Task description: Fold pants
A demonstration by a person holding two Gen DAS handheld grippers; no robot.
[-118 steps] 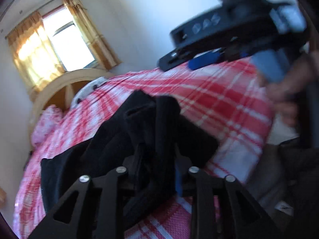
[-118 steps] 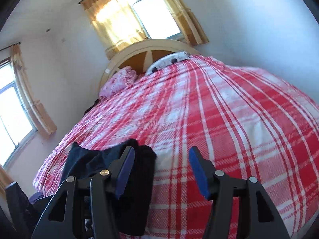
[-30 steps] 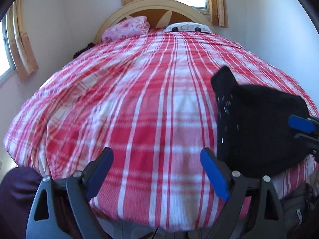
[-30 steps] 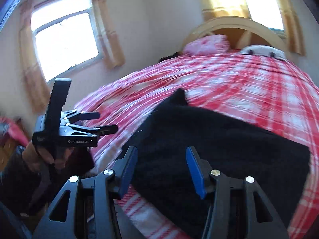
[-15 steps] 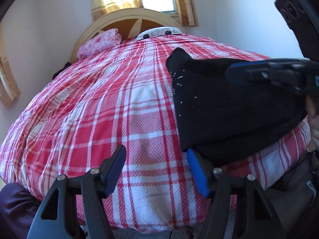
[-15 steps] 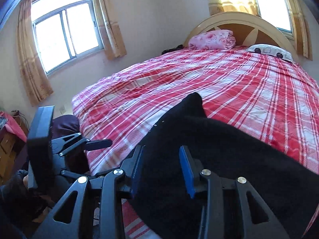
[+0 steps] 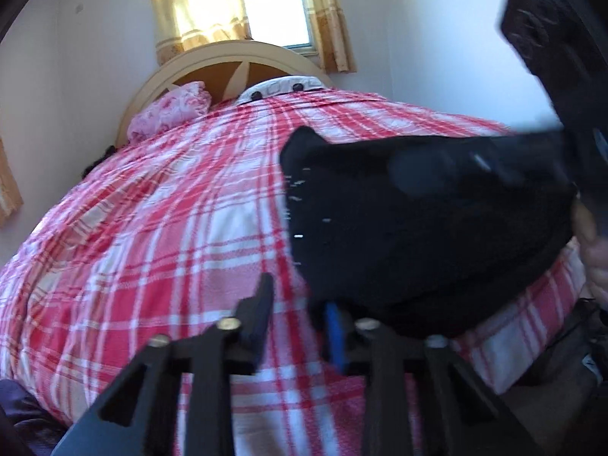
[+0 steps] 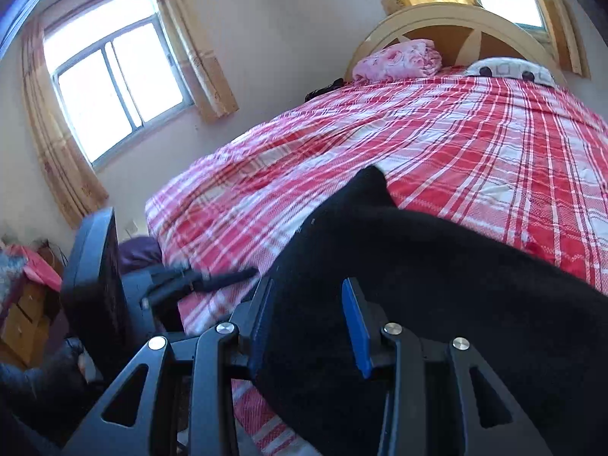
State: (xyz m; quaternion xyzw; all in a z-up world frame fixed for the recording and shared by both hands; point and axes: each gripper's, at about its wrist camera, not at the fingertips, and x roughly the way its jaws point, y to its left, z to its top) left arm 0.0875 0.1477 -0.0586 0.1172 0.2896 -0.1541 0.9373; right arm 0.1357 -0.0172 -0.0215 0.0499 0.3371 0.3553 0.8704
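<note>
The black pants (image 7: 418, 228) lie folded in a thick block at the near edge of the red plaid bed (image 7: 152, 247), one corner sticking up. In the left wrist view my left gripper (image 7: 298, 307) is at the block's near-left corner. Its jaws are closing to a narrow gap; bedspread shows between them, and the cloth's edge lies over the right fingertip. From the right wrist view the left gripper (image 8: 247, 274) looks shut and blurred, with its tips at the pants' (image 8: 456, 285) edge. My right gripper (image 8: 309, 315) grips the block, black cloth filling the space between its pads.
A pink pillow (image 8: 399, 60) and a white cushion (image 8: 509, 68) lie by the arched headboard (image 7: 228, 60). Curtained windows (image 8: 114, 87) stand to the left and behind the bed. Wooden drawers (image 8: 19, 323) and purple cloth (image 8: 138, 250) sit left of the bed. A hand (image 7: 594, 250) shows at the right.
The left jaws have narrowed from wide open, and the gripper has swung right to the pants' corner. The right gripper has come lower, so that the folded block sits between its pads.
</note>
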